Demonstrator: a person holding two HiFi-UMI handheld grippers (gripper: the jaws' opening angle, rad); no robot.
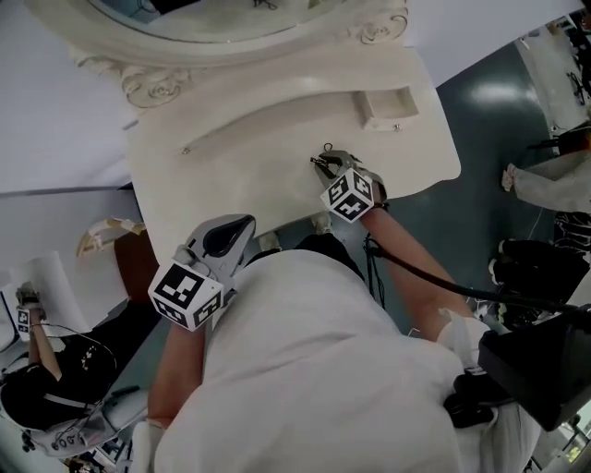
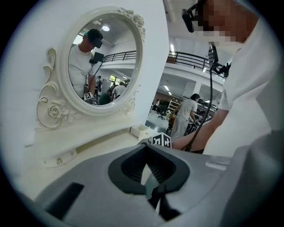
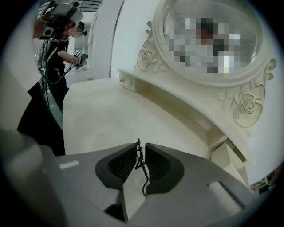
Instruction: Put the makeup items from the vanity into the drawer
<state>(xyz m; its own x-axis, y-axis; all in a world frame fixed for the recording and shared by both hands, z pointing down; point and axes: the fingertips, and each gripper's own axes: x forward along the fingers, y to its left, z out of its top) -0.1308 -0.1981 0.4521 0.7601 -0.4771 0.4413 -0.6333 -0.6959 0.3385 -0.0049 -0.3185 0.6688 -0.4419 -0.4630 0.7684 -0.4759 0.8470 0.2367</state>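
The white vanity top (image 1: 277,175) carries no loose makeup that I can see. A small drawer (image 1: 388,106) stands pulled open at its back right; it also shows as a drawer (image 2: 140,130) and a drawer (image 3: 228,157). My right gripper (image 1: 323,166) hovers over the tabletop a little in front and left of that drawer. This right gripper (image 3: 140,153) is shut on a thin black wiry item (image 3: 142,166) that stands upright between the pads. My left gripper (image 1: 229,236) hangs at the vanity's front edge. That left gripper (image 2: 146,155) has its tips together and holds nothing.
An oval mirror (image 1: 231,18) in a carved frame rises at the back of the vanity. A long shelf front with a knob (image 1: 185,149) runs under it. Another person in black (image 1: 55,388) stands at the lower left. A black cable (image 1: 416,272) trails from my right gripper.
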